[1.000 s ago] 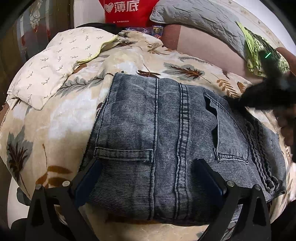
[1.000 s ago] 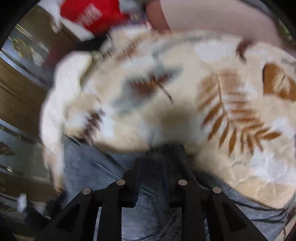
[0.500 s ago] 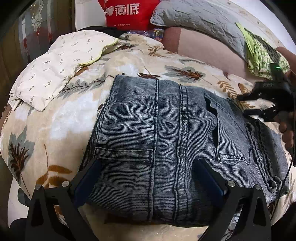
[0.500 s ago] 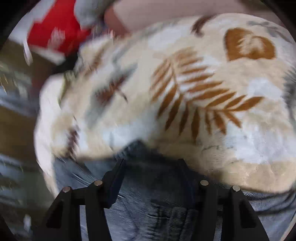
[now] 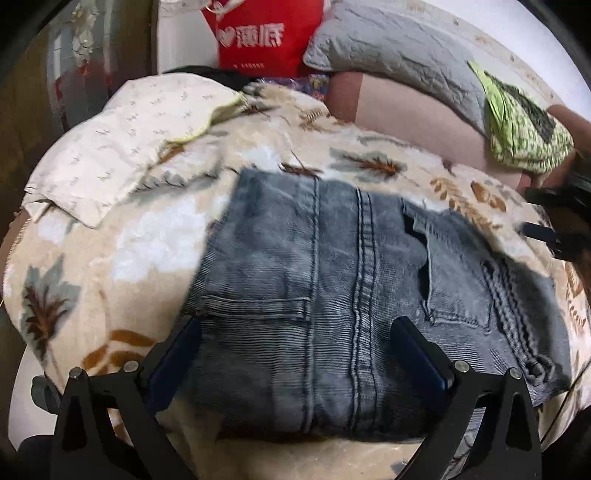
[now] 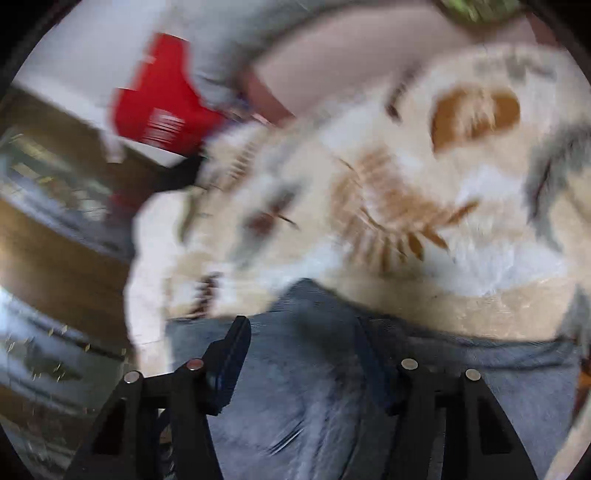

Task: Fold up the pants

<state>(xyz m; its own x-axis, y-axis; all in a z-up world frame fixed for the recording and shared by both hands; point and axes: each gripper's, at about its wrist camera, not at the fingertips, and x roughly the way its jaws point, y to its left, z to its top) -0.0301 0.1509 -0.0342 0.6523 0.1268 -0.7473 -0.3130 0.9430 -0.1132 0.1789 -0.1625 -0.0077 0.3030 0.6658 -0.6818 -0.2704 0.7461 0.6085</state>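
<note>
Grey-blue jeans (image 5: 332,277) lie folded into a compact rectangle on a leaf-patterned blanket (image 5: 129,240), back pockets and seams facing up. My left gripper (image 5: 295,350) hovers over the jeans' near edge, open, its fingers spread wide with the denim flat beneath them. In the left wrist view my right gripper (image 5: 535,212) shows at the right edge, just off the jeans' far right corner, held by a hand. Its own view is blurred: the right gripper (image 6: 303,354) stands open above the jeans (image 6: 306,387), with nothing pressed between the pads.
A white patterned pillow (image 5: 122,147) lies at the blanket's back left. Behind it stand a red bag (image 5: 266,33), a grey quilted cushion (image 5: 399,48) and a green patterned cloth (image 5: 524,129) on a pinkish sofa back (image 5: 406,114). The blanket drops off at the near left.
My right gripper went from shut to open, then pulled back to the right and rose off the jeans' edge, rolling as it went. The left gripper and the jeans stayed put.
</note>
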